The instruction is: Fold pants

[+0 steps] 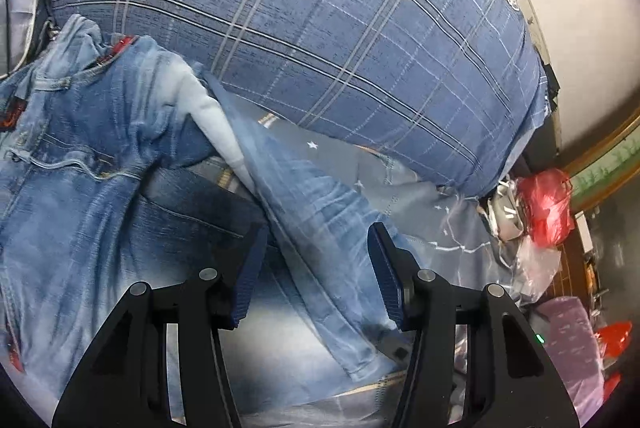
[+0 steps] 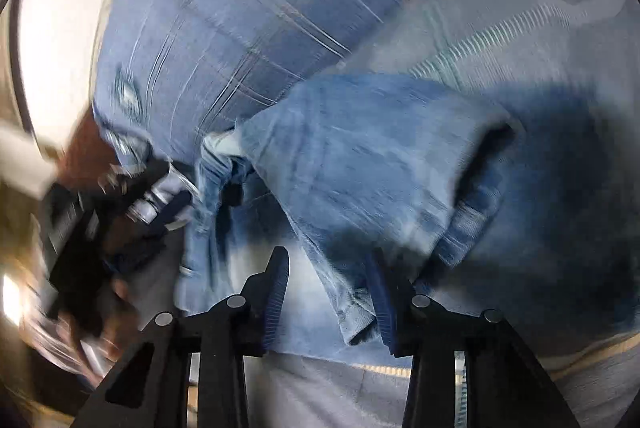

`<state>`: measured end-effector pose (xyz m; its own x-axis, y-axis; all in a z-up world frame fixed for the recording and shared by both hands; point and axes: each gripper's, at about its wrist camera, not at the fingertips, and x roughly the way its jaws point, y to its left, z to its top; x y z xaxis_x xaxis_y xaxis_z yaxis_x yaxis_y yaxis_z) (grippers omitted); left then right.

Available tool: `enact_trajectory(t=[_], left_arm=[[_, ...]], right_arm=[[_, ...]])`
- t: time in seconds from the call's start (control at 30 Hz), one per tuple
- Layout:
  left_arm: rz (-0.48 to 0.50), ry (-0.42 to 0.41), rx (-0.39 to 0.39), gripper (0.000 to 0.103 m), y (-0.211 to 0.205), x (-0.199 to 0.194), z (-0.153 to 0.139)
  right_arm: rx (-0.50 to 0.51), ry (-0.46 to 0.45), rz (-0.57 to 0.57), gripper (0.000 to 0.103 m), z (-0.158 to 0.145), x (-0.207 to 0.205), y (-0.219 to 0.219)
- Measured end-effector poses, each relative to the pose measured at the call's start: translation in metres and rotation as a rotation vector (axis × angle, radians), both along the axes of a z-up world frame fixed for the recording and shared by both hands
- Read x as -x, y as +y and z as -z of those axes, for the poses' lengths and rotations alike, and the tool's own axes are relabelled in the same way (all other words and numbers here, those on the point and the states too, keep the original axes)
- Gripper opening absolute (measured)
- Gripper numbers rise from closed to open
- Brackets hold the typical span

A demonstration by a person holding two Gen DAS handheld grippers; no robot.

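Jeans (image 1: 100, 156) lie crumpled on the bed sheet (image 1: 400, 196), against a plaid pillow (image 1: 320, 28). Left gripper (image 1: 316, 268) wide over a leg fold, holding nothing. Right gripper (image 2: 332, 292) part-open, hem between its jaws, view blurred. Red bags (image 1: 544, 204) show only in the left view.

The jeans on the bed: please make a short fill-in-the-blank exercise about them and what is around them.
1. The jeans are made of blue ____ fabric.
2. Behind them lies a large pillow with a ____ pattern.
3. The jaws of the left gripper stand ____, with a pant leg lying between them.
4. At the right edge of the left wrist view sits a plastic bag of ____ colour.

Missing words: denim; plaid; open; red
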<state>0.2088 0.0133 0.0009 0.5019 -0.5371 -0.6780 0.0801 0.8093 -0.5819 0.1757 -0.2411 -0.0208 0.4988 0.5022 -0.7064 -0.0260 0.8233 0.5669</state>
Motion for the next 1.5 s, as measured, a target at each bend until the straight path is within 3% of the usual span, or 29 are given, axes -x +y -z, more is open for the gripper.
enact_trajectory(t=[0.1, 0.2, 0.27, 0.37, 0.5, 0.7, 0.8, 0.97, 1.1, 1.2, 1.27, 1.3, 1.4, 1.5], left_arm=[[-0.018, 0.008, -0.009, 0.051, 0.005, -0.003, 0.002], [-0.023, 0.017, 0.005, 0.051, 0.008, -0.004, 0.003], [-0.025, 0.021, -0.005, 0.051, 0.009, -0.004, 0.004], [-0.043, 0.033, -0.004, 0.051, 0.013, -0.004, 0.008], [-0.056, 0.042, -0.018, 0.051, 0.014, -0.004, 0.012], [-0.050, 0.048, -0.016, 0.051, 0.014, -0.004, 0.012], [-0.041, 0.068, -0.007, 0.051, 0.011, -0.008, 0.016], [-0.031, 0.054, 0.044, 0.051, 0.004, -0.011, 0.013], [-0.026, 0.067, -0.055, 0.051, -0.014, -0.024, 0.011], [-0.031, 0.174, -0.135, 0.045, -0.023, -0.048, 0.030], [-0.082, 0.210, -0.121, 0.027, -0.016, -0.060, 0.041], [-0.101, 0.215, -0.114, 0.007, -0.013, -0.061, 0.044], [-0.140, 0.212, -0.016, 0.005, 0.001, -0.059, 0.041], [-0.172, 0.126, 0.033, 0.004, 0.012, -0.049, 0.015]], right_arm=[[0.121, -0.068, -0.057, 0.041, -0.007, 0.002, 0.018], [0.182, 0.023, -0.077, 0.042, 0.021, -0.014, 0.029], [0.231, 0.012, -0.076, 0.040, 0.027, -0.012, 0.035], [0.380, -0.012, -0.065, 0.015, 0.025, -0.005, 0.047], [0.301, -0.033, -0.085, 0.006, 0.011, 0.004, 0.039], [0.131, -0.179, -0.204, 0.005, -0.048, 0.048, 0.010], [0.076, -0.124, -0.228, 0.005, -0.024, 0.050, -0.005], [0.124, -0.091, -0.250, 0.005, -0.012, 0.043, 0.005], [0.143, -0.095, -0.262, 0.005, -0.011, 0.053, 0.005], [0.150, -0.085, -0.244, 0.005, -0.005, 0.052, -0.003], [0.152, -0.078, -0.232, 0.005, -0.003, 0.048, -0.006], [0.152, -0.076, -0.225, 0.005, -0.003, 0.047, -0.005], [0.171, -0.067, -0.189, 0.005, 0.000, 0.040, -0.009], [0.180, -0.124, -0.123, 0.005, -0.016, 0.024, -0.019]])
